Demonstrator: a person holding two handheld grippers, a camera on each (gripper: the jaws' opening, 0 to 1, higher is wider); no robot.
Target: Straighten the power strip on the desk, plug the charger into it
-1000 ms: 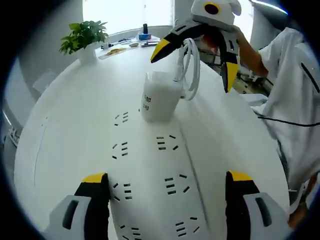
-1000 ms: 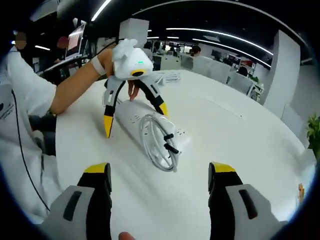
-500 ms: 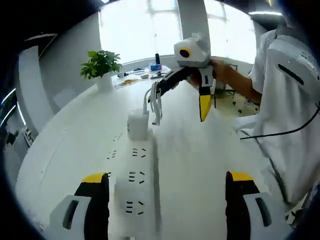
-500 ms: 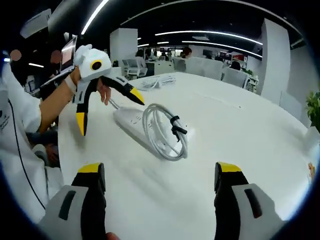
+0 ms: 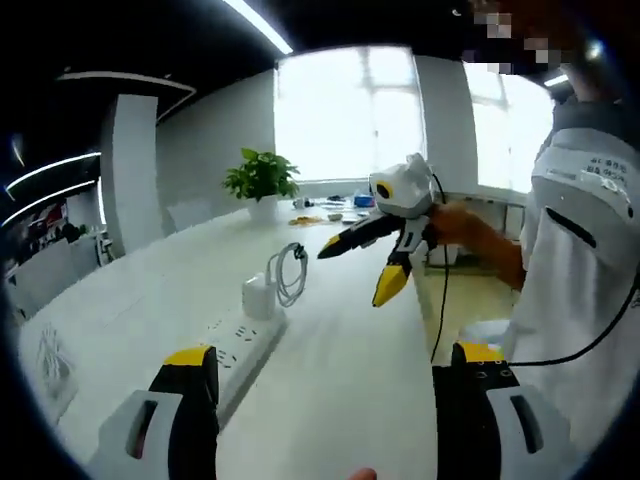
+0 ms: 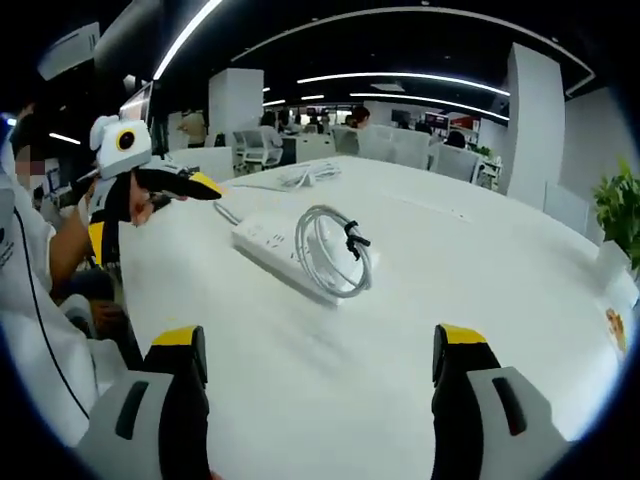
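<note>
White power strip (image 6: 268, 247) lies on the white surface (image 6: 420, 330), the charger (image 5: 258, 296) apparently seated at its far end, its coiled cable (image 6: 330, 250) partly hiding the sockets. Left gripper (image 5: 330, 400) and right gripper (image 6: 320, 385) hover apart above the surface, fingers spread, holding nothing.

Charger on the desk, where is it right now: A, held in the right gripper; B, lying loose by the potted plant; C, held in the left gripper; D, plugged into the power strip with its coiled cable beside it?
D: the white charger stands in the power strip, its coiled cable resting beside it, and both grippers are open.
</note>
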